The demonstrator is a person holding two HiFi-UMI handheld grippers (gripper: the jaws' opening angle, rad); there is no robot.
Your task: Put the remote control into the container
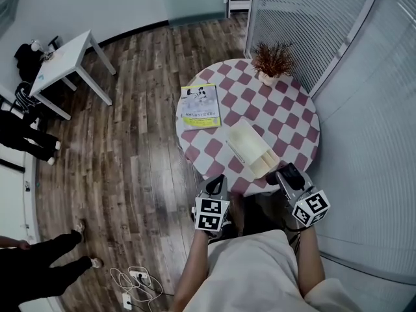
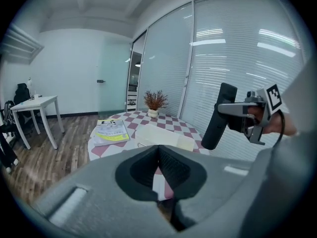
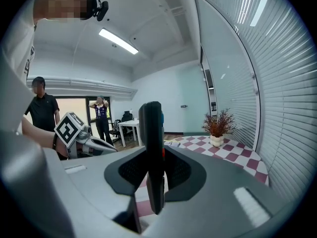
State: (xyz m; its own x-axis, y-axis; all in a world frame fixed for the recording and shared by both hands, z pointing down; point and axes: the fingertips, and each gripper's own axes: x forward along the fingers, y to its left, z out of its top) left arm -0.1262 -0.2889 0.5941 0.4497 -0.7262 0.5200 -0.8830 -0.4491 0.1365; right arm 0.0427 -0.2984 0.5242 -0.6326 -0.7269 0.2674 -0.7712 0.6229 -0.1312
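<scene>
The right gripper view alone shows the grip closely: the right gripper point(image 3: 152, 170) has its two pads pinching the black remote control point(image 3: 151, 152), which stands upright and edge-on between them with a red patch on its side; the head view shows the same remote only as a dark shape at the gripper's tip, held in the air over the near edge of the table and not in the container point(image 1: 250, 149); the left gripper view shows it from the side, a long dark bar slanting down from the right gripper's jaws. The left gripper point(image 2: 158, 155) has its pads pressed together with nothing between them, which only its own view makes plain. The container is a cream open tray lying on the round table point(image 1: 292, 119), which wears a red-and-white checked cloth; a yellow-edged booklet point(image 1: 200, 106) lies at the table's left edge, well apart from a small pot of dried reddish plant point(image 1: 272, 60) at the far side. The floor point(image 1: 143, 148) is dark wood planks; a white side table point(image 1: 65, 60) stands to the far left; a glass wall with blinds point(image 1: 305, 18) curves behind the round table; a cable and power strip point(image 1: 133, 281) lie on the floor; the right gripper view shows two people point(image 3: 42, 108) standing in the background.
</scene>
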